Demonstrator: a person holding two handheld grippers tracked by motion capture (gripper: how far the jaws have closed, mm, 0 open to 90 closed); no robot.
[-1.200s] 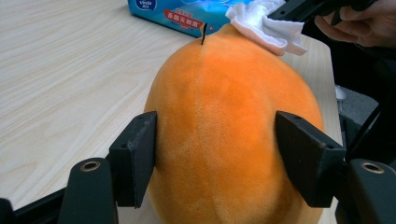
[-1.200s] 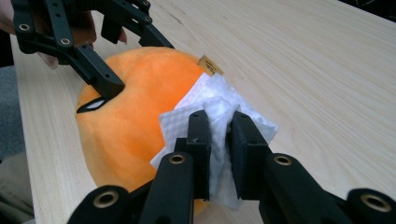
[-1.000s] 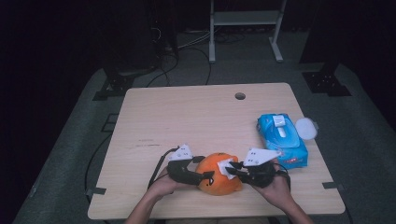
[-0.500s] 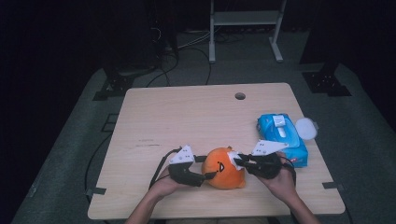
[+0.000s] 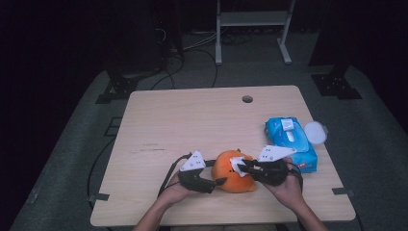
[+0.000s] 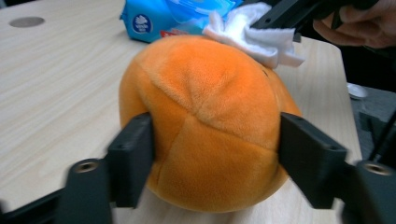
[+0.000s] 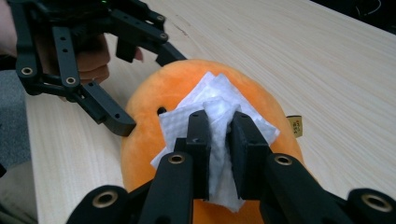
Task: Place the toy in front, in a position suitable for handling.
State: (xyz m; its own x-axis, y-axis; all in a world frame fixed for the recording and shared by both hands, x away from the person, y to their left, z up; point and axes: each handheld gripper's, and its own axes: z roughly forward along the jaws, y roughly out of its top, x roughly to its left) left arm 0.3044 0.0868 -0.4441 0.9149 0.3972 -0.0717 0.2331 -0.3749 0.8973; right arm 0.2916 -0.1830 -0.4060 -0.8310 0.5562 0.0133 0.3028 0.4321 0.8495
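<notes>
the orange plush toy sits at the near edge of the worktop, squeezed by the left gripper, whose jaws have just been closing. a white wipe is pinched in the right gripper and pressed on top. wiping looks under way, not done

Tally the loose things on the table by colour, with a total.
Orange: 1, the plush toy
Blue: 1, the wipes pack
White: 1, the wipe
Total: 3
</notes>
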